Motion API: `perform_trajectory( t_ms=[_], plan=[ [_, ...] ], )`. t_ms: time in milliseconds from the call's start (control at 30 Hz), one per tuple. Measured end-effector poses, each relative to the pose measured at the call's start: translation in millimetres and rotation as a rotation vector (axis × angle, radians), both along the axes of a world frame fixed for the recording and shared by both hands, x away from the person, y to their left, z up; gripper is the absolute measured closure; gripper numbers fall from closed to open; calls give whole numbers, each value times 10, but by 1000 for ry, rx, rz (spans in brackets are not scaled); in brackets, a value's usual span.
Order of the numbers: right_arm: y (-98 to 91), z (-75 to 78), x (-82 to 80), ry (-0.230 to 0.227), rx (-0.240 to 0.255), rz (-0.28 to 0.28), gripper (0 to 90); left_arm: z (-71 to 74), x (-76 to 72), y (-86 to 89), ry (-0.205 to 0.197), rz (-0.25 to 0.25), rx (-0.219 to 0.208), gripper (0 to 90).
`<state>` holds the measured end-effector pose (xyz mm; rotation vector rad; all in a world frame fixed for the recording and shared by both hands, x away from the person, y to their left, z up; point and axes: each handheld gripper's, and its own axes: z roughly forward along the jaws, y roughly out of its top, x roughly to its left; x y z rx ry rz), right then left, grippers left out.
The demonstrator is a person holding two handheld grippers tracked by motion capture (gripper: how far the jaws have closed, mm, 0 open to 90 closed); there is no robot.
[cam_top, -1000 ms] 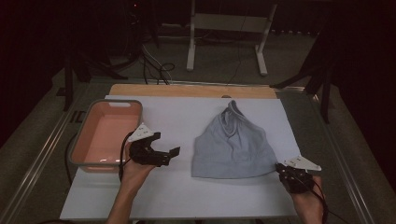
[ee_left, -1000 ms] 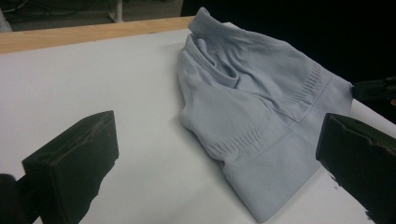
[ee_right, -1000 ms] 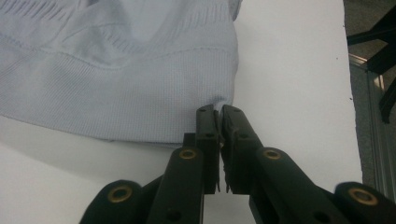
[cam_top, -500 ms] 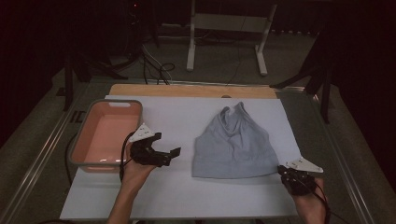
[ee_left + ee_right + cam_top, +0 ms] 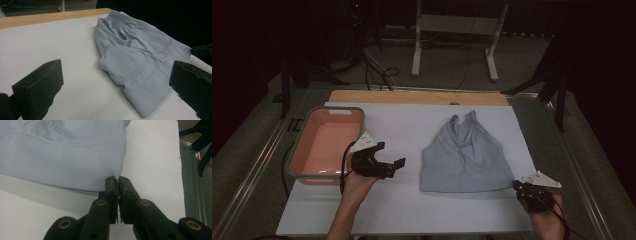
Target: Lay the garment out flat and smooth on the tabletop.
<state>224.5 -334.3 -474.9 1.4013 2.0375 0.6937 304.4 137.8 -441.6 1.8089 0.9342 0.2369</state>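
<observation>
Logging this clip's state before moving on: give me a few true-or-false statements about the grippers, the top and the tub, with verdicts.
1. The left gripper has its jaws open. True.
2. The grey top lies inside the pink tub. False: it lies spread on the white table, right of the tub.
3. The right gripper has its jaws closed at the top's near right corner. True.
4. The left gripper grips the top. False: it holds nothing, apart from it.
</observation>
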Motion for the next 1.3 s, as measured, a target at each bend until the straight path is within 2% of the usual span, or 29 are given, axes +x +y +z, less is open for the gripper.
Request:
perform_trajectory(
  t_ms=[100,133,233,400,667,867,900,933,1067,1233,1300],
  plan=[
    [0,15,7,-24,-4,-9,749,-3,4,-15,2,-4,5,3],
    [-11,35,24,-36,5,-10,686,-2,5,-20,1,-6,6,2],
    [0,82,79,-62,30,-1,584,2,7,-35,-1,-8,8,3],
    [67,102,191,-76,53,27,494,0,8,-41,-1,-10,8,3],
    [95,84,437,-58,119,52,367,-5,10,-64,0,-15,12,3],
    [61,35,667,-42,160,29,389,-12,10,-87,-1,-20,13,2],
    [61,35,667,-42,160,29,389,-12,10,-87,-1,-20,13,3],
    [43,13,738,-33,169,19,421,-12,10,-89,-1,-20,12,3],
    [25,-40,826,-16,171,12,471,-18,9,-101,-1,-24,14,3],
    [23,-128,899,21,167,7,568,-30,8,-131,1,-33,18,3],
    [32,-153,911,40,171,13,641,-38,7,-149,4,-36,21,3]
  ],
)
